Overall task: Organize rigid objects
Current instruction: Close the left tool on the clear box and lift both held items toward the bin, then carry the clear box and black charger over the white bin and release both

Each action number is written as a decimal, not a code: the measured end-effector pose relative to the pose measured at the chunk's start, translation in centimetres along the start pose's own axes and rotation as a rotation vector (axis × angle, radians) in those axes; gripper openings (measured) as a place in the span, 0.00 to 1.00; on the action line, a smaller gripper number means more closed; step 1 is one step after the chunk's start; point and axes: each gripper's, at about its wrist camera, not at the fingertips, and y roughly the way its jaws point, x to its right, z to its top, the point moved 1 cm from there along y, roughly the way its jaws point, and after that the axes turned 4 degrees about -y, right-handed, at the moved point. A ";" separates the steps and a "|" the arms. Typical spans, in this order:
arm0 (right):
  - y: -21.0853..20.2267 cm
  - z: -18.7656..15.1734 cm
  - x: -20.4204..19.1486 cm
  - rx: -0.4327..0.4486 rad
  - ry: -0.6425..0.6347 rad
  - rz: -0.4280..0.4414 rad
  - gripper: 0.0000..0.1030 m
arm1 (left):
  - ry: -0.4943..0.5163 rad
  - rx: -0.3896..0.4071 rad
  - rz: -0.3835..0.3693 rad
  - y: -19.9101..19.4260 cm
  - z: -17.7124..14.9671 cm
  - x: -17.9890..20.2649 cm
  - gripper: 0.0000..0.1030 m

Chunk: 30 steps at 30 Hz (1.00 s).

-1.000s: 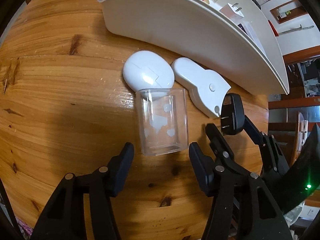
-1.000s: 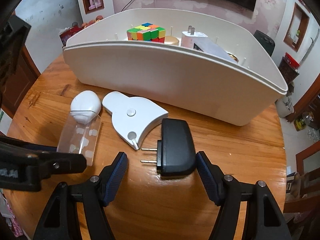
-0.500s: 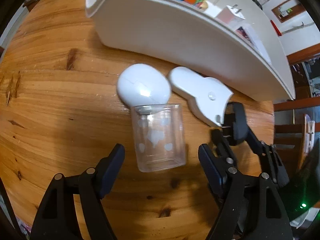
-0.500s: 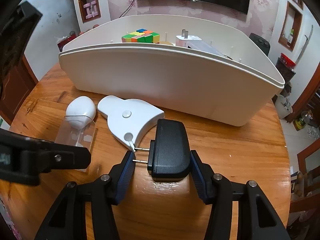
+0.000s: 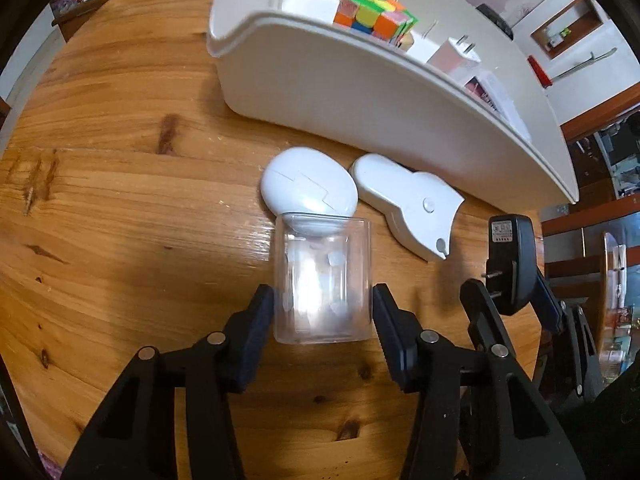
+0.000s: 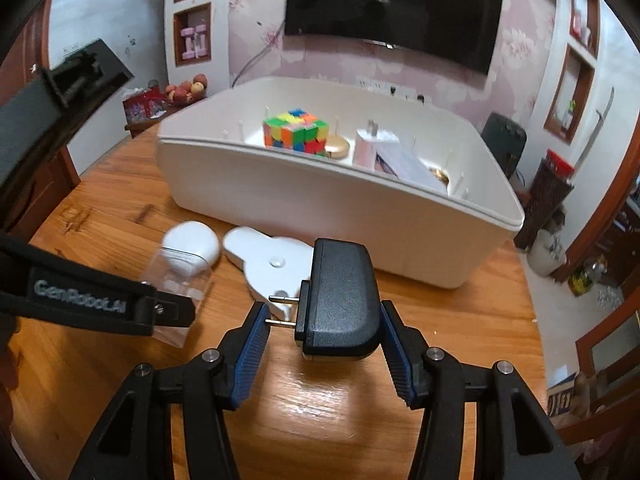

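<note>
A clear plastic cup (image 5: pixel 322 276) lies on its side between the pads of my left gripper (image 5: pixel 323 298). The jaws are closing and both pads press on its walls. My right gripper (image 6: pixel 323 316) is shut on a black plug adapter (image 6: pixel 342 300), held just above the wooden table (image 6: pixel 360 392) with its prongs pointing left. From the left wrist view the adapter (image 5: pixel 510 256) hangs to the right of the cup. A white egg-shaped mouse (image 5: pixel 308 188) touches the cup's mouth. Beside it lies a flat white device (image 5: pixel 408 204).
A large white bin (image 5: pixel 360 92) stands behind these, holding a colour cube (image 5: pixel 374 12), a white charger (image 5: pixel 454 56) and a booklet. The table's round edge (image 6: pixel 532 320) runs close on the right. Shelves, a wall television and furniture lie beyond.
The left jaws widened, slid around the cup and closed on it. The right jaws closed on the black adapter and lifted it off the table. Both views now look from higher up.
</note>
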 end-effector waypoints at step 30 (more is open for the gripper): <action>-9.1 12.9 5.2 0.271 0.068 -0.080 0.54 | 0.165 0.502 -0.114 -17.4 10.2 8.1 0.52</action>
